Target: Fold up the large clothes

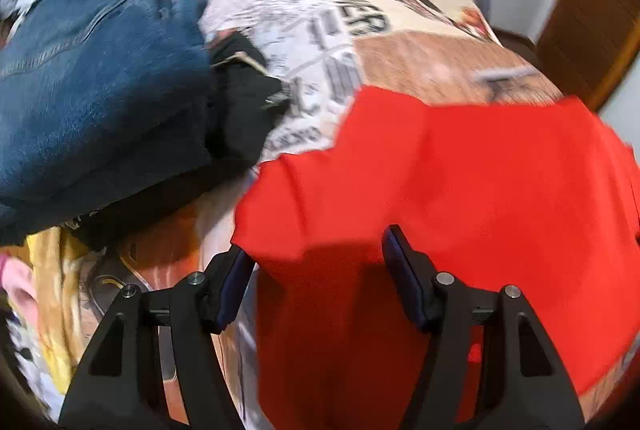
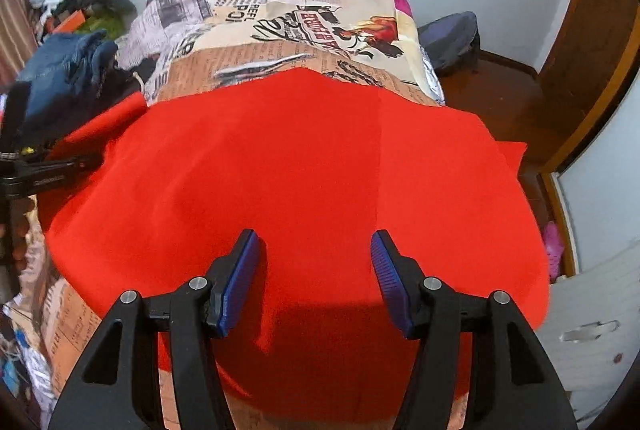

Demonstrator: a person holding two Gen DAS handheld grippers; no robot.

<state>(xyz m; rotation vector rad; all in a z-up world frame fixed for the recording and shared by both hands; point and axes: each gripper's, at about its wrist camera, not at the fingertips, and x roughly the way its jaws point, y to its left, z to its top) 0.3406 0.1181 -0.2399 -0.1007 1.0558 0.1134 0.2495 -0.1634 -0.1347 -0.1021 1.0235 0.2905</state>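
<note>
A large red garment [image 2: 304,166] lies spread flat on a bed with a newspaper-print cover [image 2: 280,26]. In the right wrist view my right gripper [image 2: 314,242] is open and empty, hovering over the garment's near middle. In the left wrist view my left gripper [image 1: 316,242] is open and empty above the garment's left edge [image 1: 440,190]. The left gripper also shows at the left edge of the right wrist view [image 2: 52,170], beside the garment's left side.
A blue denim garment [image 1: 88,90] and a black garment [image 1: 244,110] are piled on the bed's left side. More clothes lie at the far left [image 2: 76,6]. A dark bag [image 2: 452,34] sits on the wooden floor right of the bed.
</note>
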